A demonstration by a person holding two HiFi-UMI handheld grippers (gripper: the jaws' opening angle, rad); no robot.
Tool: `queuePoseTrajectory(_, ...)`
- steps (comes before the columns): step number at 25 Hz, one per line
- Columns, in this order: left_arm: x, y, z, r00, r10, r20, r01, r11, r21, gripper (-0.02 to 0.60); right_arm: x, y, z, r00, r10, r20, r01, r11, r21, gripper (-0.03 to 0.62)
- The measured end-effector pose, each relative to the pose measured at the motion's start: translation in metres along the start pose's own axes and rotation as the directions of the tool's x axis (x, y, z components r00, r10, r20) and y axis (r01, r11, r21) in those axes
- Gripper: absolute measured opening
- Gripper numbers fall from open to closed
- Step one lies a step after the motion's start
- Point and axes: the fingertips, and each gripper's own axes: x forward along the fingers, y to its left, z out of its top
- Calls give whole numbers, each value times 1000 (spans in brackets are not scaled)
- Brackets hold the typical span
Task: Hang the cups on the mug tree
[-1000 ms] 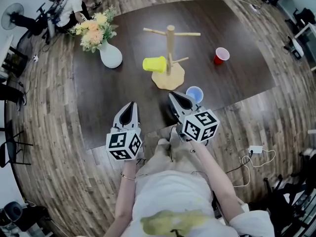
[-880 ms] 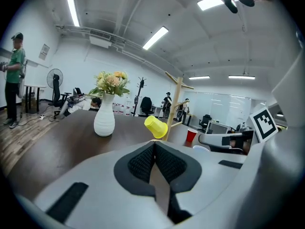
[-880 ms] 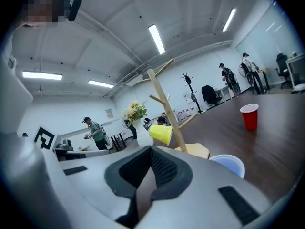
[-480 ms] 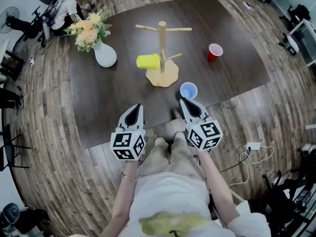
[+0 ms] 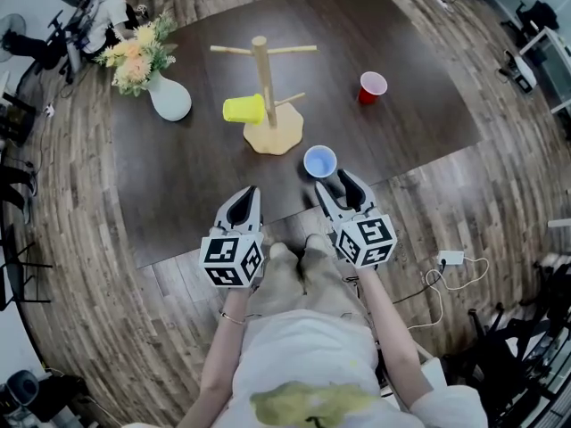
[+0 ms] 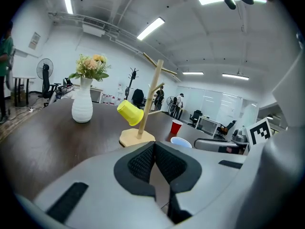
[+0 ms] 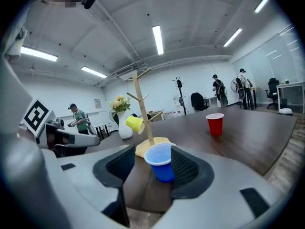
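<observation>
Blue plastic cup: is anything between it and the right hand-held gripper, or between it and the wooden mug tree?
Nothing visible. The blue plastic cup stands just ahead of the right hand-held gripper, whose jaws are opening and not pressing it. Only bare dark table lies between it and the wooden mug tree.

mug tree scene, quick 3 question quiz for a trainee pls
1. True or false: the yellow cup hangs on the mug tree.
2. Fill in: the cup between the jaws of the right claw is coloured ___.
3. How many cups stand on the table?
Key: 1 true. 2 blue: the blue cup stands between the jaws, which are opening. 3 two, the blue cup and the red cup.
</observation>
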Motion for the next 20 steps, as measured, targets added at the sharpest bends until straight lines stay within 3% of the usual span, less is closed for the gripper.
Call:
queuePoseTrajectory(2, 2, -4, -1, 1000, 6, -1, -6, 1000, -1, 23, 6, -3, -7, 1000, 19, -23, -20, 1000, -6, 265)
queuePoseTrajectory(6, 6, -8, -3, 1000, 26, -1, -26, 1000, -6, 23, 24, -7, -21, 996, 52, -72, -55, 998, -38, 345)
queuePoseTrajectory(20, 16, -11, -1, 994, 110, 9, -110, 993, -29, 23, 67, -20, -54, 956, 45, -290, -114, 967, -228, 365)
